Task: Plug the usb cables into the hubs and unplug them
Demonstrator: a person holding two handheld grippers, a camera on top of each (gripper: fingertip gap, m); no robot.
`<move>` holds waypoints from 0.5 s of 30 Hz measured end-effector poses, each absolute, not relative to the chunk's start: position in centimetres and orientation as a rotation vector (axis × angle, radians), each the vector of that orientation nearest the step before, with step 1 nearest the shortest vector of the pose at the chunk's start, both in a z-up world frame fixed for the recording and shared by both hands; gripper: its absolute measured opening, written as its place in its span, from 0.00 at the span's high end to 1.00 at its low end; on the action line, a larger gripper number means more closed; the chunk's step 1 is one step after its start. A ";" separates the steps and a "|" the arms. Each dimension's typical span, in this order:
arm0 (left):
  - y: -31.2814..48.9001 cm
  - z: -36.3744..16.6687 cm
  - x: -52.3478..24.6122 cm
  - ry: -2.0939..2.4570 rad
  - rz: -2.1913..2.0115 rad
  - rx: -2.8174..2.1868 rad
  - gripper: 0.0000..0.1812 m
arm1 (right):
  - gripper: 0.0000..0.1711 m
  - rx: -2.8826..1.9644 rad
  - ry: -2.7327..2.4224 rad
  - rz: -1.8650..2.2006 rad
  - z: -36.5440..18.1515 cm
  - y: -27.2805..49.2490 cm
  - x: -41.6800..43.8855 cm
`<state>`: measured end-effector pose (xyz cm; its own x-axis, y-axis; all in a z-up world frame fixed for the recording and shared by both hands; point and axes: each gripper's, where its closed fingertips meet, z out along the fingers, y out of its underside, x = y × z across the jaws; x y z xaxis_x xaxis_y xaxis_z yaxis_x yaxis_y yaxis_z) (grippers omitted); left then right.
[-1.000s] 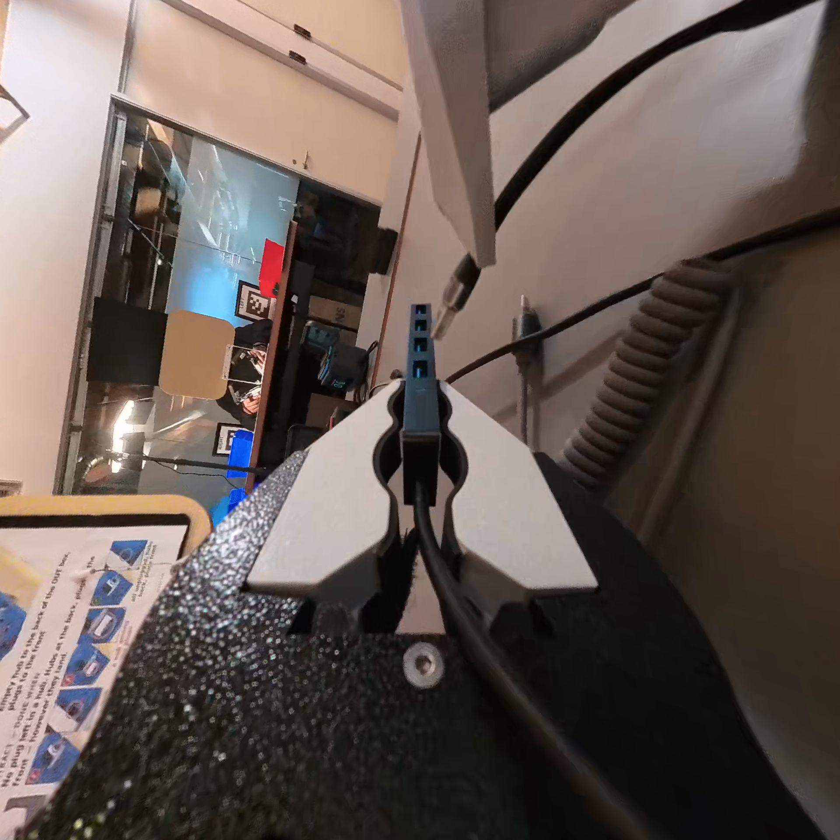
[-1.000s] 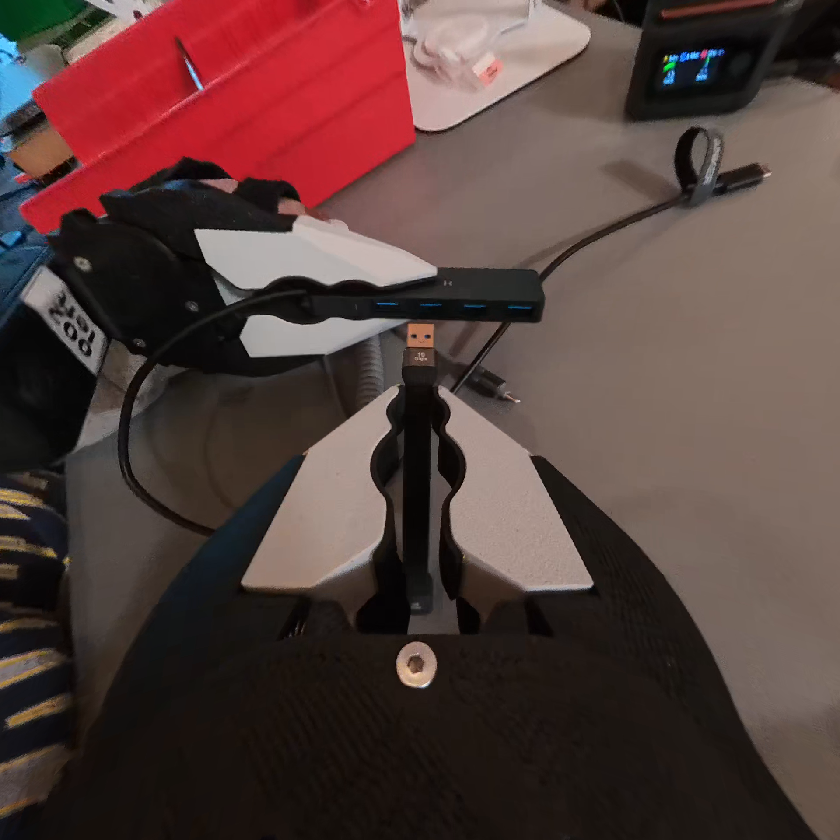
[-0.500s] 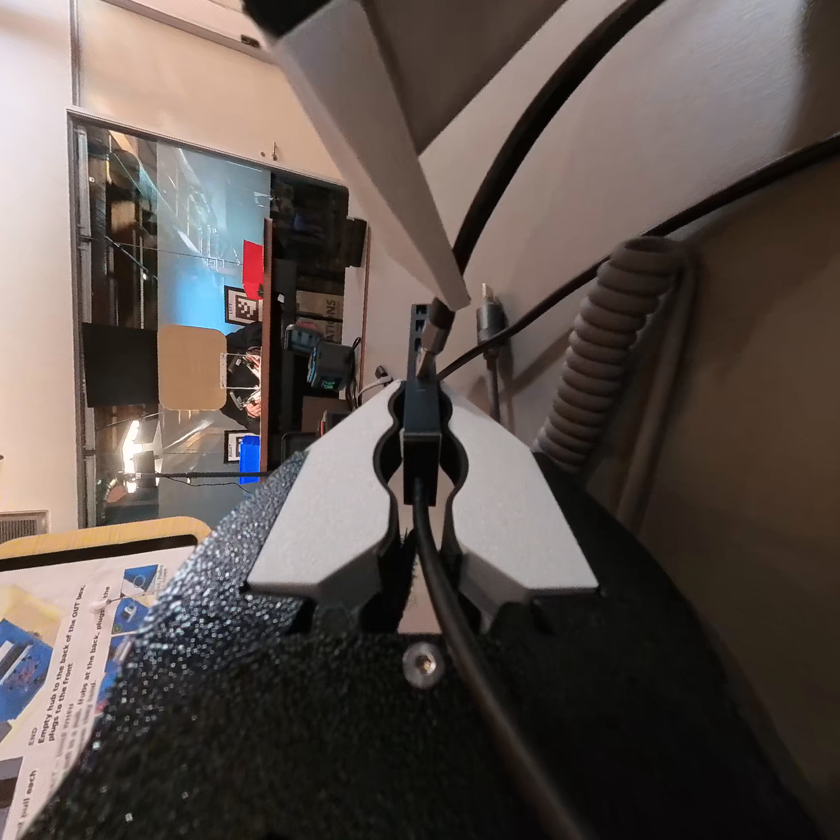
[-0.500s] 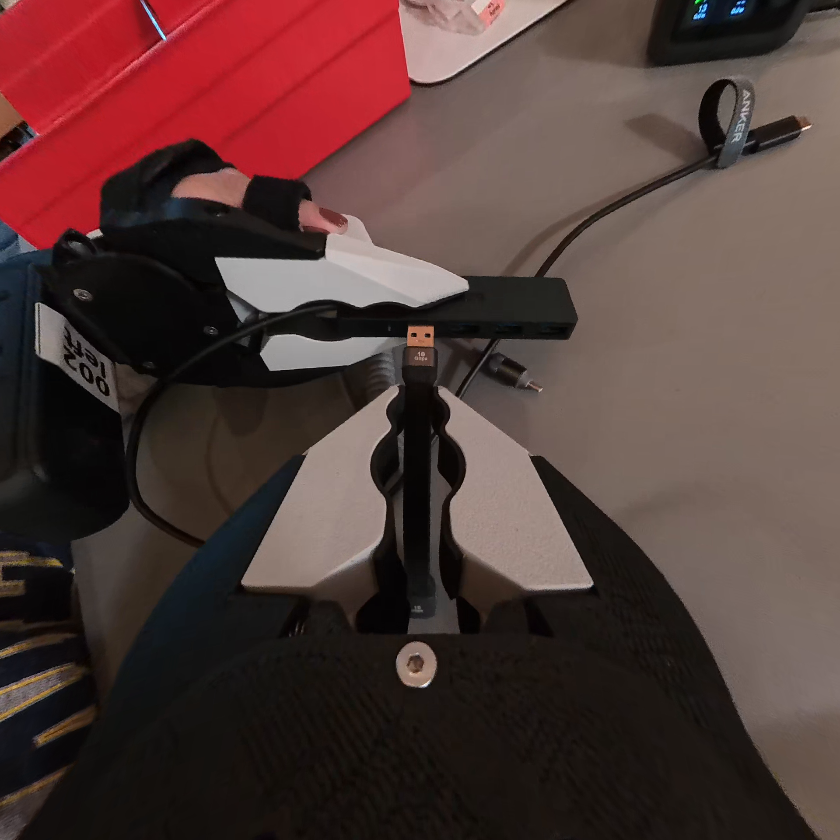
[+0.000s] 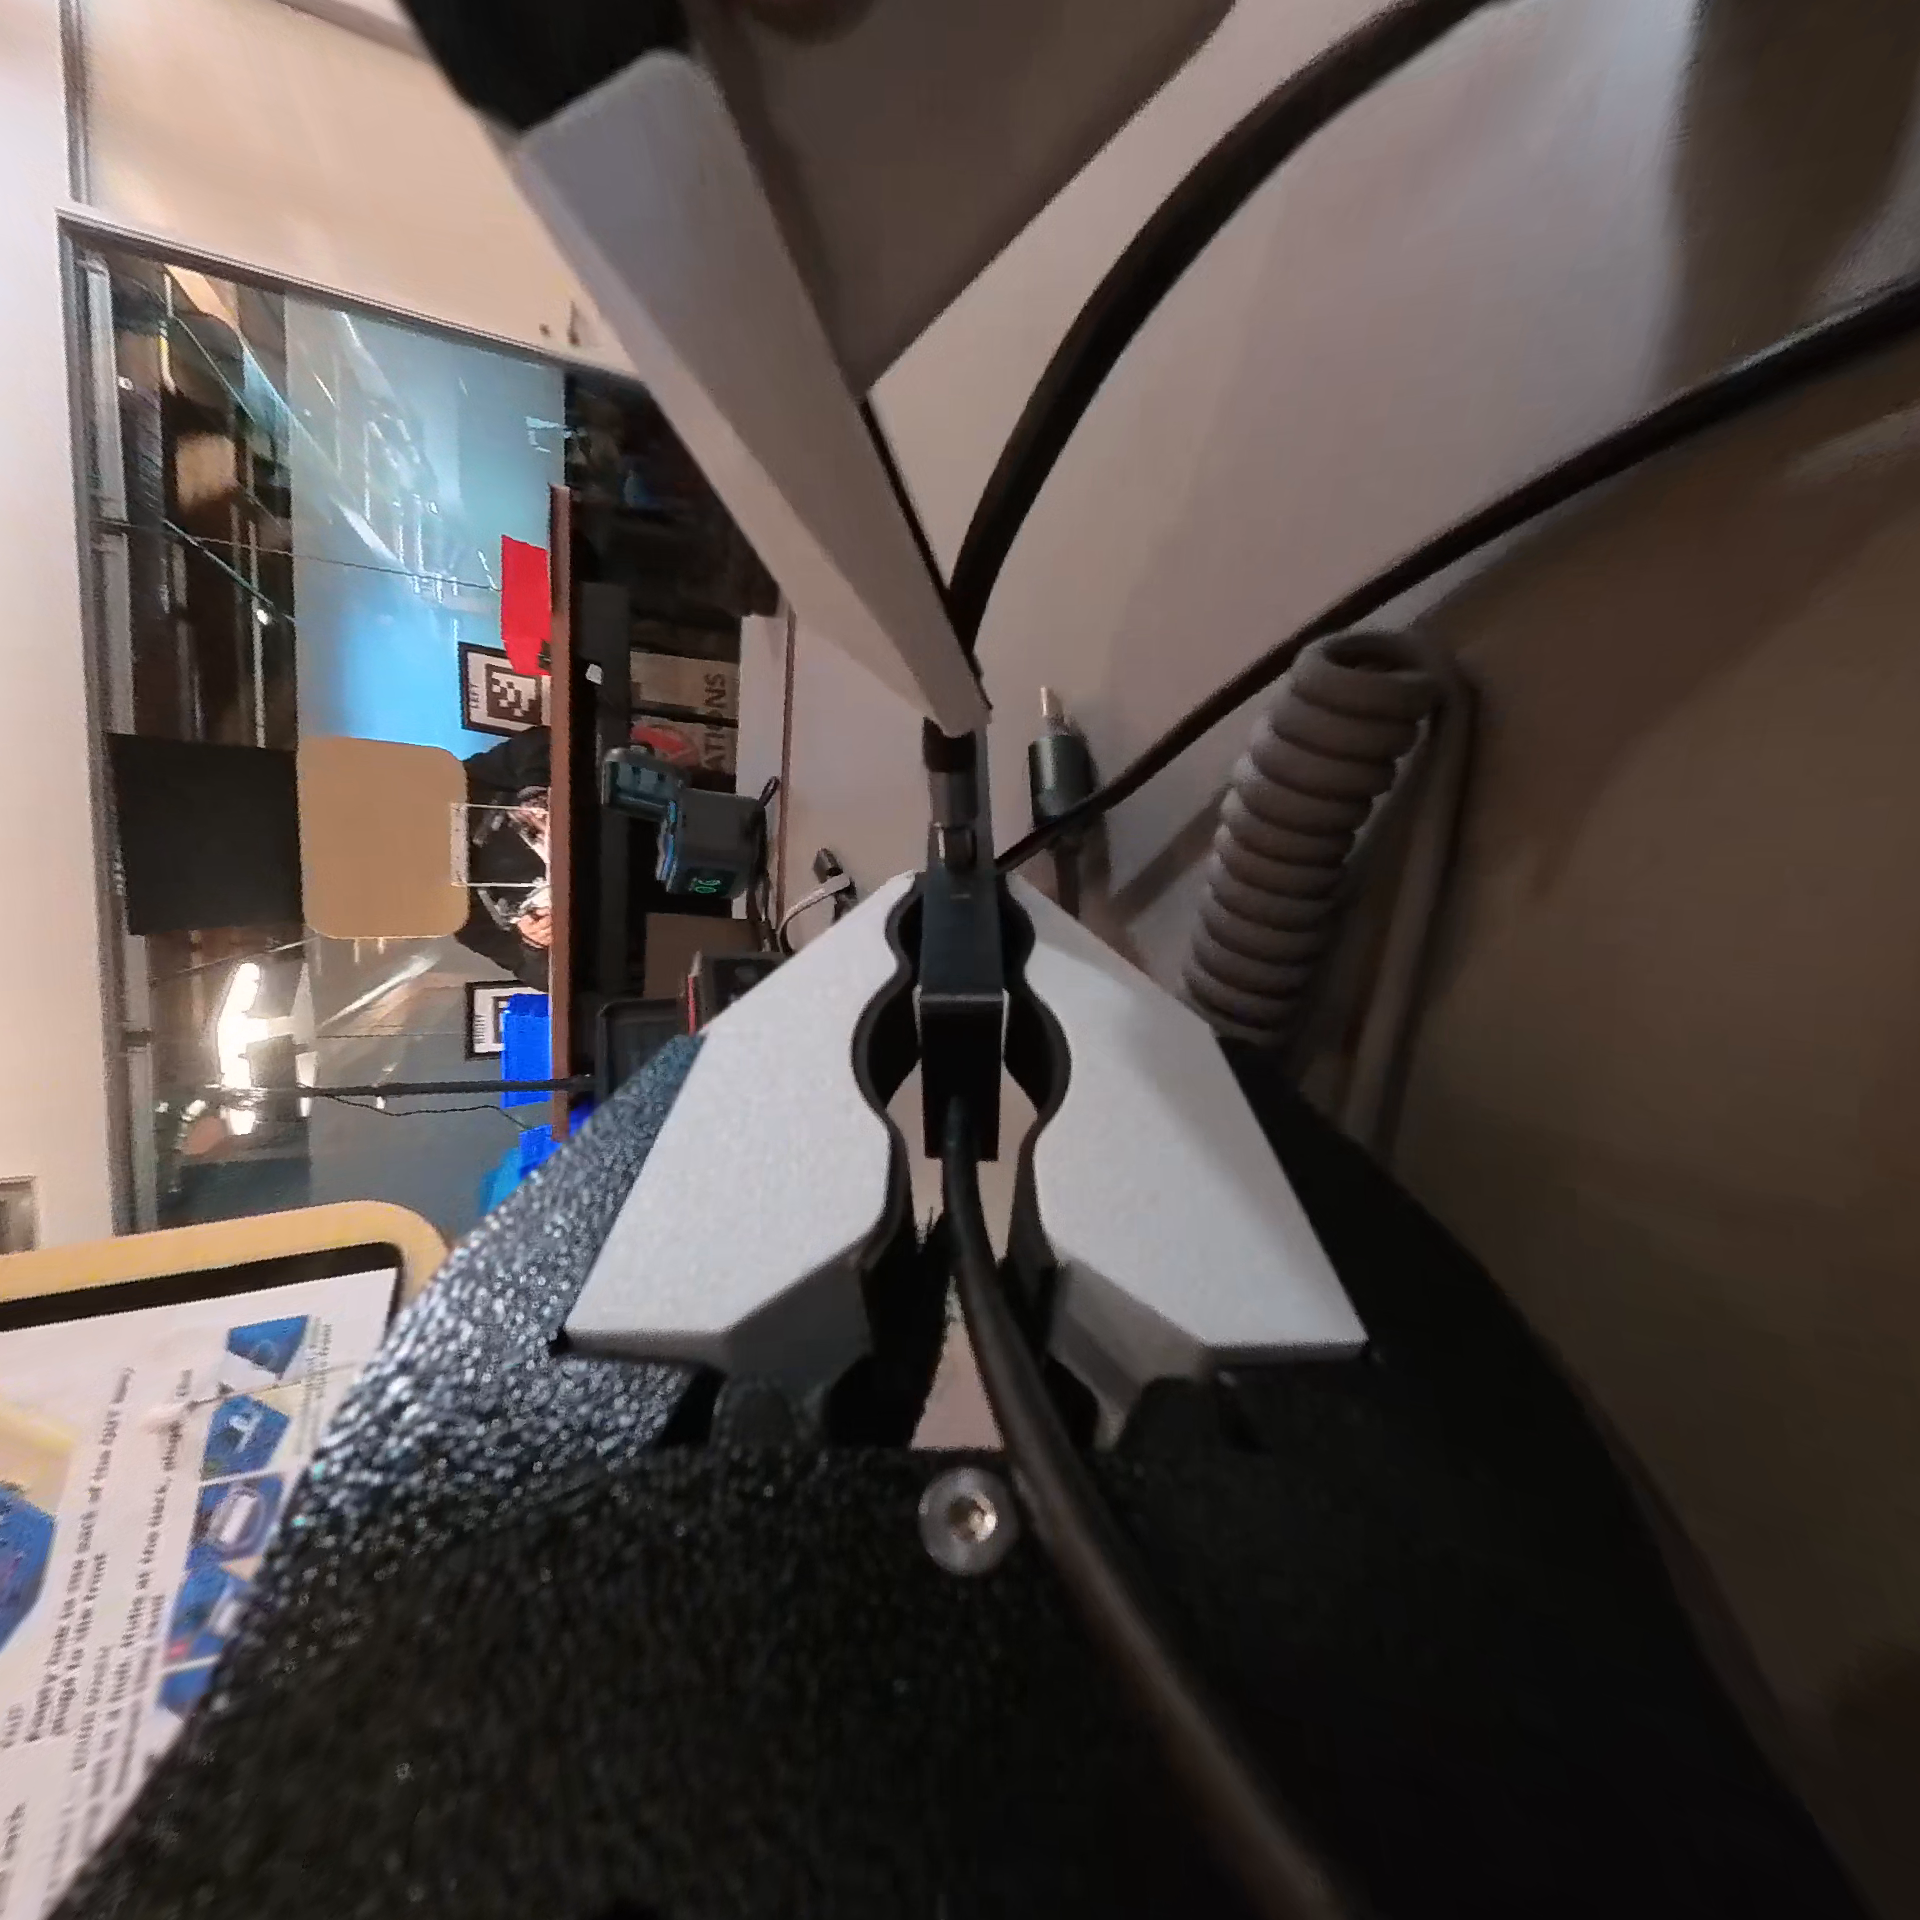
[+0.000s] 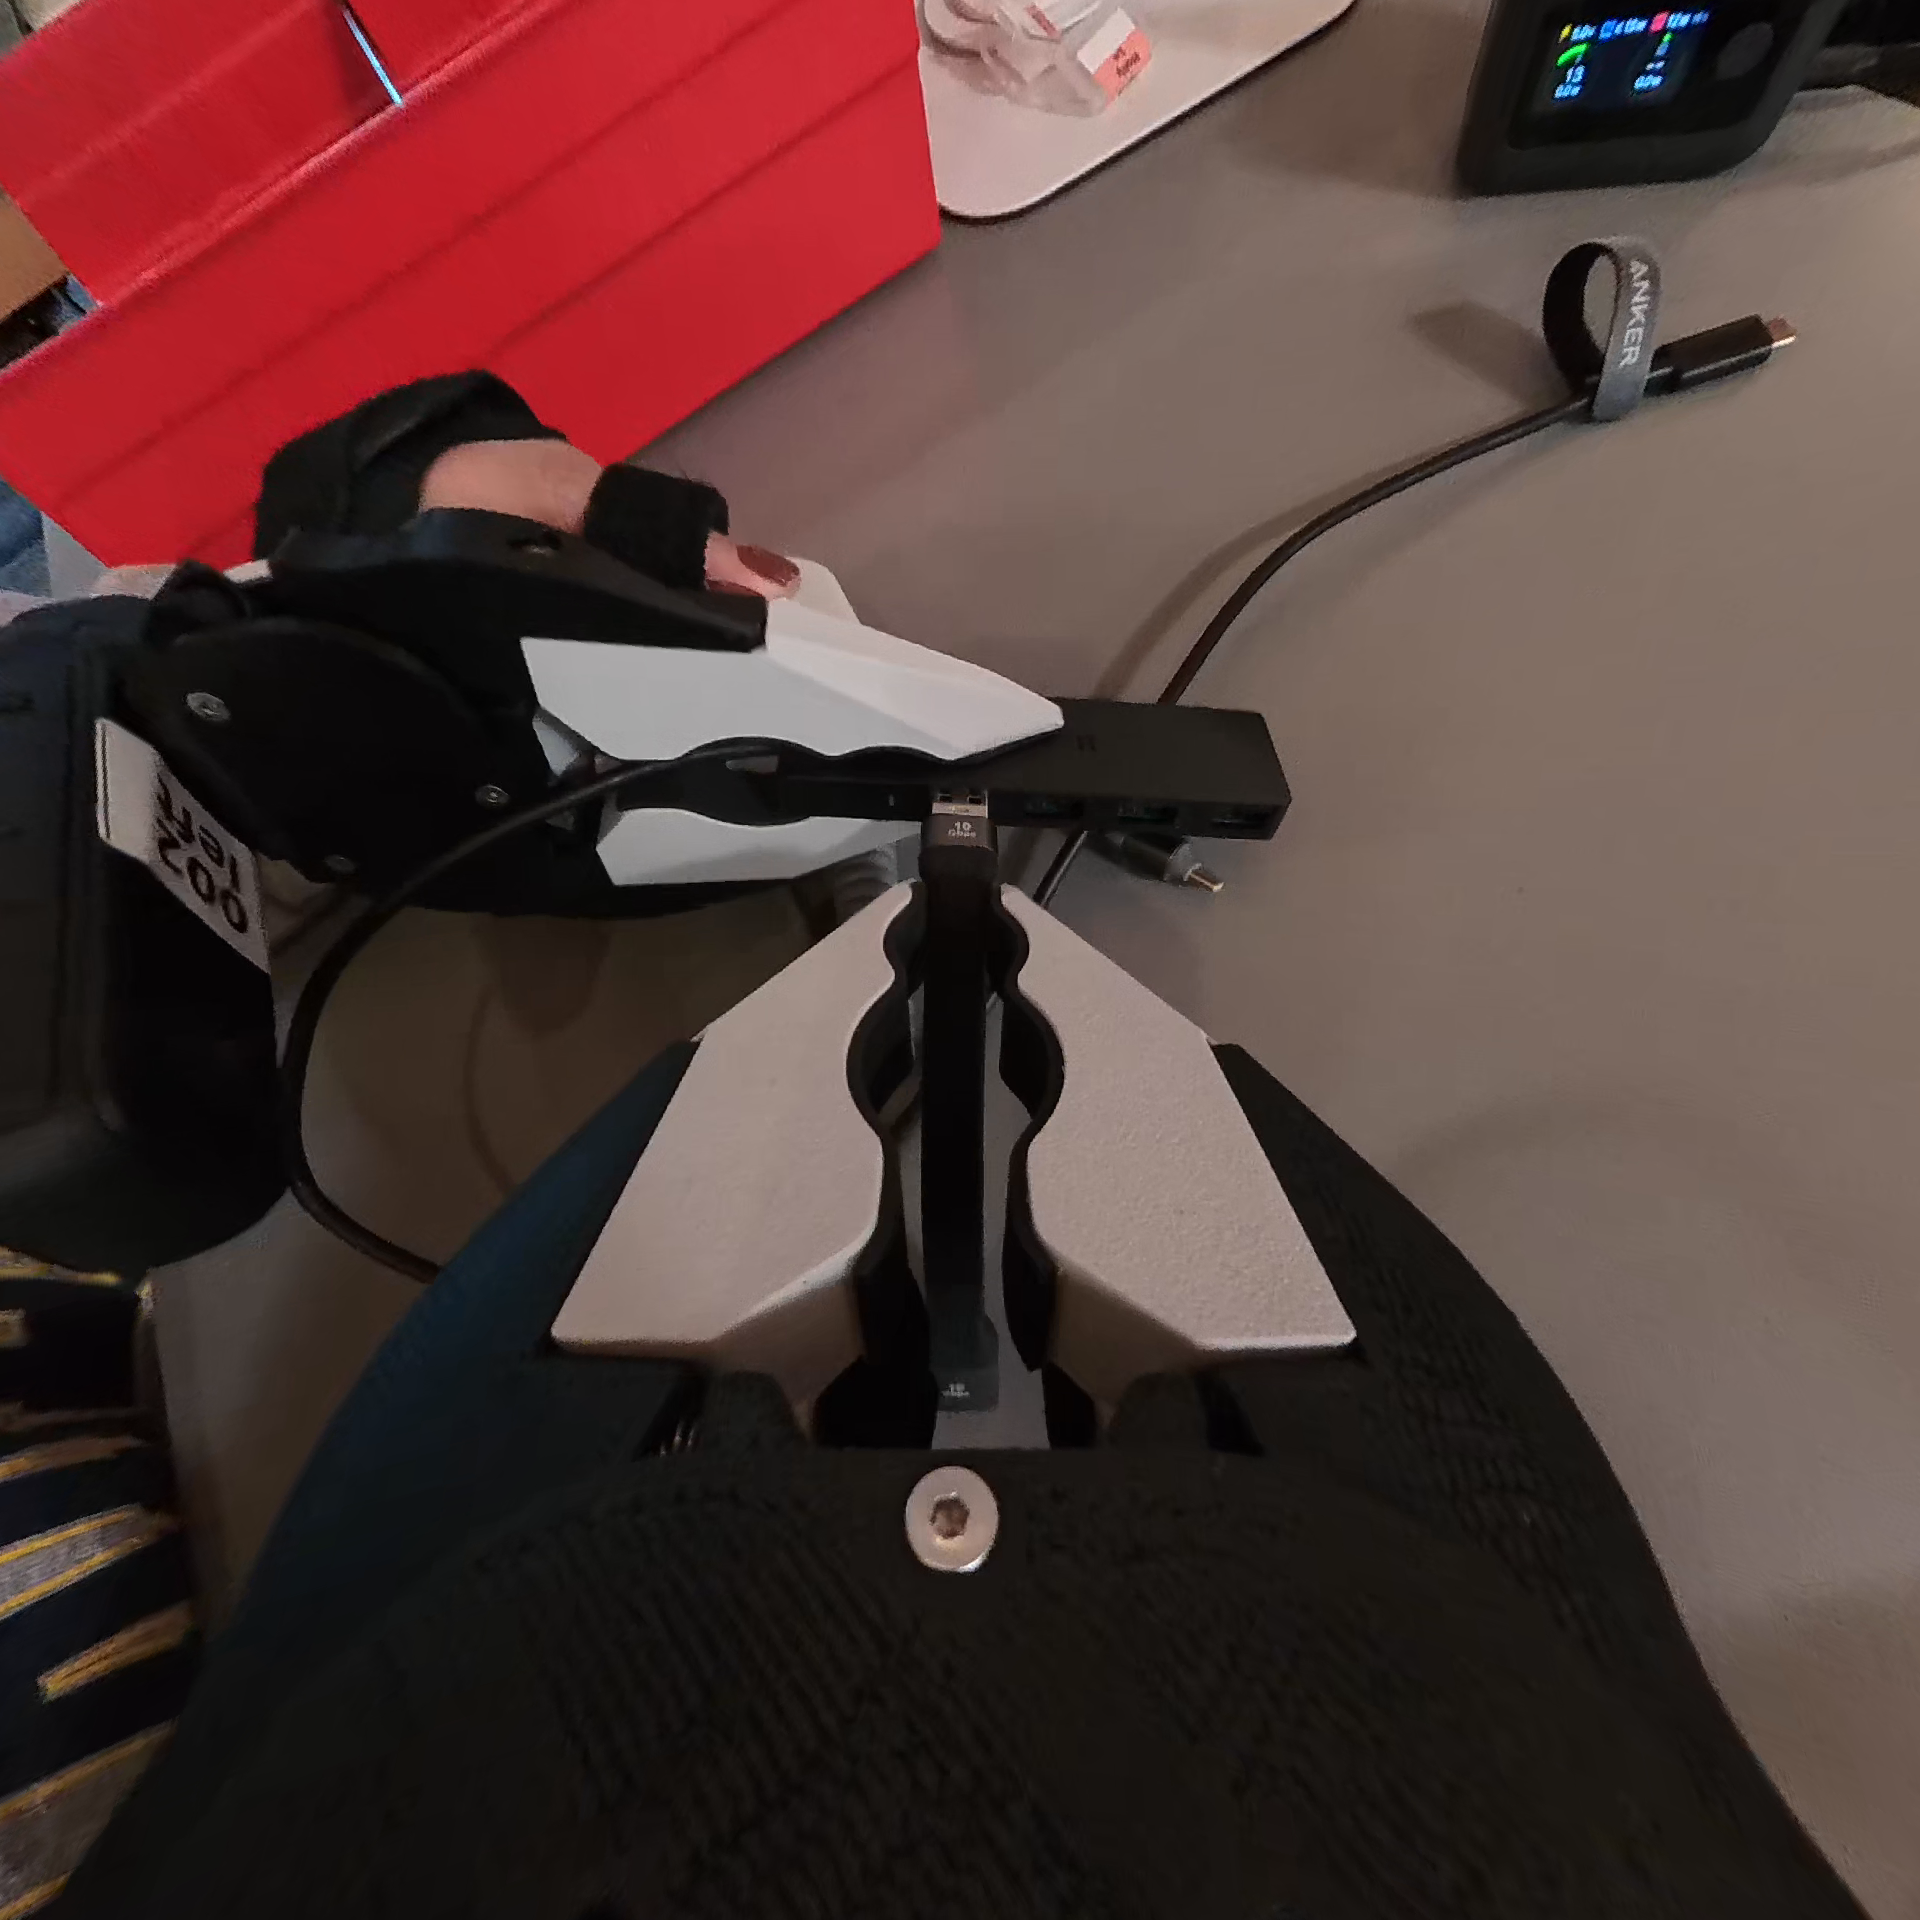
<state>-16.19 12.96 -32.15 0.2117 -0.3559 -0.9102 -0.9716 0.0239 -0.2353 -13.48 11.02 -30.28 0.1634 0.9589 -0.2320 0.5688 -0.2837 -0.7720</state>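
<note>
My left gripper [image 5: 961, 894] is shut on the cable end of a black USB hub [image 5: 961, 997]. In the right wrist view the left gripper [image 6: 1039, 769] holds the hub [image 6: 1164, 748] level above the grey table, ports facing me. My right gripper [image 6: 958, 894] is shut on a short black USB cable [image 6: 954, 1091]. The cable's metal plug [image 6: 958, 802] sits partly inside the hub's first port, nearest the left gripper. In the left wrist view the right gripper's white finger [image 5: 748, 416] comes down from above onto the hub.
A red box [image 6: 468, 229] stands at the back left. A white tray [image 6: 1091, 94] and a black device with a lit screen [image 6: 1621, 83] are at the back. The hub's own cable with a grey strap [image 6: 1600, 332] lies on the table [image 6: 1558, 935]. A grey coiled cord [image 5: 1299, 852] lies near. The tips of one gripper are about 4 cm away from the tips of the other.
The hub shifted right and the right gripper moved forward. The plug, first below the second port and clear of the hub, has lined up with the first port and entered it.
</note>
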 end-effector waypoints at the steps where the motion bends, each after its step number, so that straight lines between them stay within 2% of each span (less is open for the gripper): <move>1: 13.0 -32.1 -16.2 1.302 0.785 -1.517 0.95 | 0.95 -1.920 -1.438 0.983 -30.2 11.0 -13.5; 6: 13.5 -32.7 -16.1 1.351 0.836 -1.503 0.95 | 0.96 -1.940 -1.483 0.893 -31.5 11.1 -13.7; 10: 14.2 -31.2 -16.9 1.236 0.773 -1.528 0.95 | 0.94 -1.847 -1.388 0.955 -29.8 11.6 -14.7; 13: 15.3 -28.3 -21.8 0.920 0.814 -1.624 0.95 | 0.83 -1.694 -1.341 0.929 -27.3 12.2 -14.7; 15: 15.4 -27.6 -24.9 0.728 0.742 -1.686 0.95 | 0.82 -1.597 -1.336 0.864 -26.2 12.8 -14.2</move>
<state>-24.92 15.39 -27.62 0.6143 -0.0939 -0.7834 -0.7815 -0.2093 -0.5877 -14.19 12.77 -26.19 0.1875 0.9821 0.0167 0.3875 -0.0583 -0.9200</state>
